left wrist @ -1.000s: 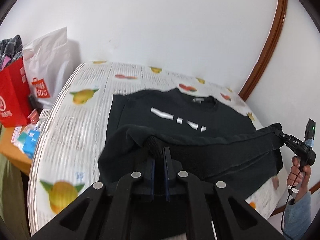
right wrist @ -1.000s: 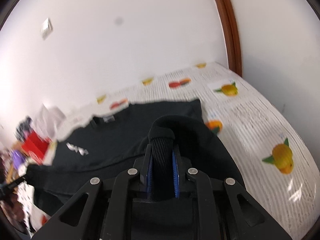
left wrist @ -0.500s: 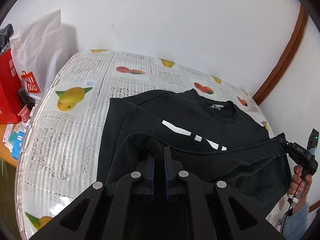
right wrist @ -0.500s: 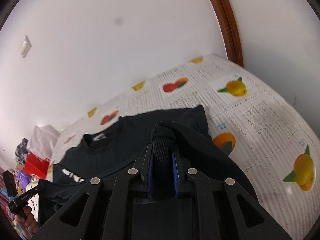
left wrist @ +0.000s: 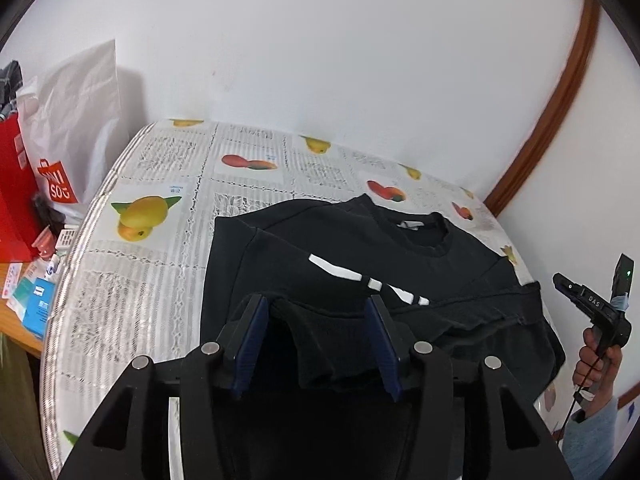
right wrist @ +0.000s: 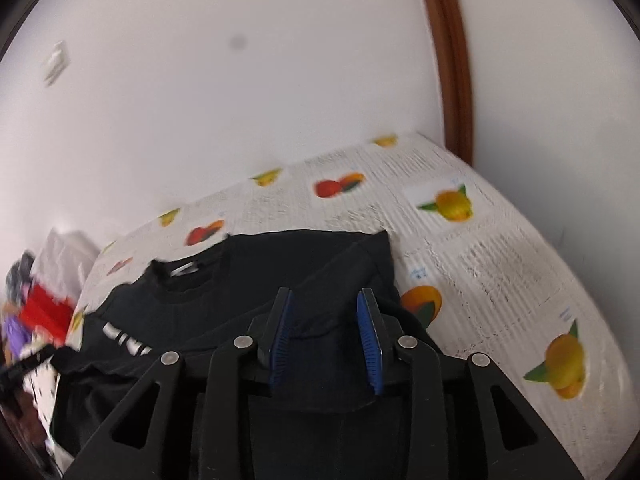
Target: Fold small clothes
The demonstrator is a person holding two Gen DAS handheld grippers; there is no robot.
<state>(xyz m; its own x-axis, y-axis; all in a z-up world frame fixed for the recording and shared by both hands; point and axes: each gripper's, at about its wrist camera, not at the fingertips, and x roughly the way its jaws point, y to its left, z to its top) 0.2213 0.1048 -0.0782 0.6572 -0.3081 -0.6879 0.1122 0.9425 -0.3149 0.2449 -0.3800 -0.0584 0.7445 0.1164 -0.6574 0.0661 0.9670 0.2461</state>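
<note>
While both jaws are opening, the left gripper [left wrist: 316,344] and right gripper [right wrist: 326,340] straddle the folded-up hem of the black cotton sweatshirt [left wrist: 360,256] without pressing it; beyond them the garment lies across the fruit-printed counter [left wrist: 160,184], collar toward the far edge.

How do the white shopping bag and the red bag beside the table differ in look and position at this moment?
The white shopping bag is pale and translucent with a red-and-white logo low on it; the red bag is solid red. The white shopping bag rises taller and stands nearer the wall and the table edge; the red bag is cut off by the left wrist view's left border. Both stand upright beside the table's left edge.
</note>
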